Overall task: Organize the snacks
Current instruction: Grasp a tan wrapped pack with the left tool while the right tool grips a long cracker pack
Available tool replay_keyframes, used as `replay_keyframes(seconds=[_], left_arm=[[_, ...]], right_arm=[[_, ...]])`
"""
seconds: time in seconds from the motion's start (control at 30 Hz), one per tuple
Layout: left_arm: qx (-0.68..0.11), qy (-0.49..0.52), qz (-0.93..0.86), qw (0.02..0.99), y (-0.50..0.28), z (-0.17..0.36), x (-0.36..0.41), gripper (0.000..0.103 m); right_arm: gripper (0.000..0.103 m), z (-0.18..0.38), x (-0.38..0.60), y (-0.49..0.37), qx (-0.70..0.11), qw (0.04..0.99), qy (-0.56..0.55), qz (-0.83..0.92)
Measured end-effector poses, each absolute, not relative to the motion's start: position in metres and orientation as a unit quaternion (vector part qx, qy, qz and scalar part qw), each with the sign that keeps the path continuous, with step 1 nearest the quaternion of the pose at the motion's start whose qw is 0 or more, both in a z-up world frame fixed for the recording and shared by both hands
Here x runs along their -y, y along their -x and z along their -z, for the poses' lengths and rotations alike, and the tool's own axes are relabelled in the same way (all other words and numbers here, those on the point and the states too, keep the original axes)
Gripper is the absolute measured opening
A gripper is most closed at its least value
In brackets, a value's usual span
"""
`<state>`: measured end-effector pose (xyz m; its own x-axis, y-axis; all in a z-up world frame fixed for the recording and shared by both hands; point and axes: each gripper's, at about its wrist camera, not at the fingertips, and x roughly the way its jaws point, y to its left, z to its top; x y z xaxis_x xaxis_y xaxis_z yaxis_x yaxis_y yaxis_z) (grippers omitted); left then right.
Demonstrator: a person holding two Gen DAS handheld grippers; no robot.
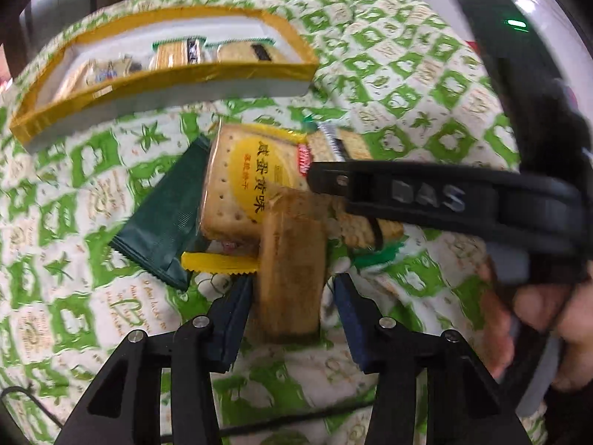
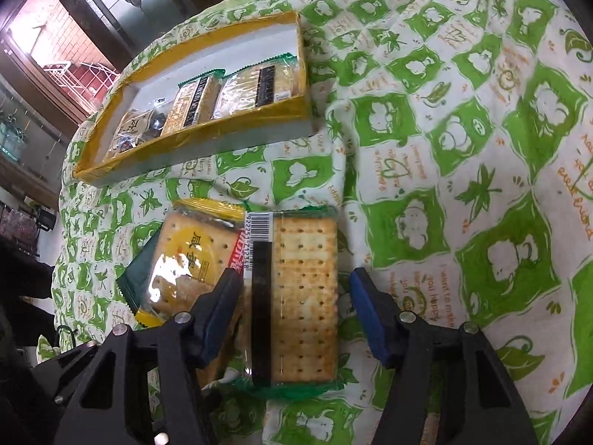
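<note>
Left gripper [image 1: 292, 298] is spread wide around a brown wafer bar [image 1: 291, 270], not pinching it. Right gripper [image 2: 296, 289] gapes over a cracker pack [image 2: 304, 293]. Just left sits a yellow cracker pack [image 2: 189, 259]. Farther back, the gold-edged tray [image 2: 237, 126] holds more packs.
</note>
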<state>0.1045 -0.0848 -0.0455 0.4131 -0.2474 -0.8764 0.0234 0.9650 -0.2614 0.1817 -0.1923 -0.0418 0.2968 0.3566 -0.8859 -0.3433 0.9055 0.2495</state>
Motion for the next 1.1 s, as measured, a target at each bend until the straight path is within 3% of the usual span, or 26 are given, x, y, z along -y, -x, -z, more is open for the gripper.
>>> replay_keyframes(seconds=[0.03, 0.1, 0.33, 0.4, 0.77, 0.83, 0.93, 1.07, 1.1], left_arm=[[-0.536, 0.111, 0.079, 0.833, -0.107, 0.048, 0.083, 0.049], [-0.537, 0.116, 0.073, 0.833, -0.110, 0.051, 0.080, 0.034], [-0.523, 0.149, 0.065, 0.837, -0.092, 0.040, 0.048, 0.030], [-0.522, 0.161, 0.062, 0.835, -0.084, 0.037, 0.035, 0.022], [-0.518, 0.200, 0.035, 0.831, -0.065, 0.037, 0.002, 0.022], [-0.516, 0.204, 0.033, 0.831, -0.065, 0.038, 0.006, 0.025], [-0.518, 0.211, 0.033, 0.828, -0.066, 0.037, 0.012, 0.037], [-0.517, 0.196, 0.032, 0.833, -0.065, 0.035, 0.023, 0.062], [-0.519, 0.189, 0.029, 0.833, -0.066, 0.035, 0.025, 0.062]], right_arm=[[0.046, 0.041, 0.191, -0.181, -0.550, 0.805, -0.005, -0.223], [0.046, 0.040, 0.189, -0.178, -0.545, 0.805, -0.001, -0.234], [0.046, 0.026, 0.184, -0.168, -0.511, 0.815, -0.002, -0.274], [0.046, 0.025, 0.183, -0.167, -0.508, 0.814, -0.005, -0.280], [0.046, 0.020, 0.165, -0.160, -0.492, 0.814, -0.002, -0.308], [0.046, 0.021, 0.157, -0.158, -0.492, 0.812, 0.008, -0.315], [0.046, 0.024, 0.145, -0.153, -0.493, 0.808, 0.028, -0.321], [0.046, 0.026, 0.142, -0.152, -0.495, 0.806, 0.033, -0.322], [0.047, 0.026, 0.143, -0.152, -0.497, 0.806, 0.030, -0.321]])
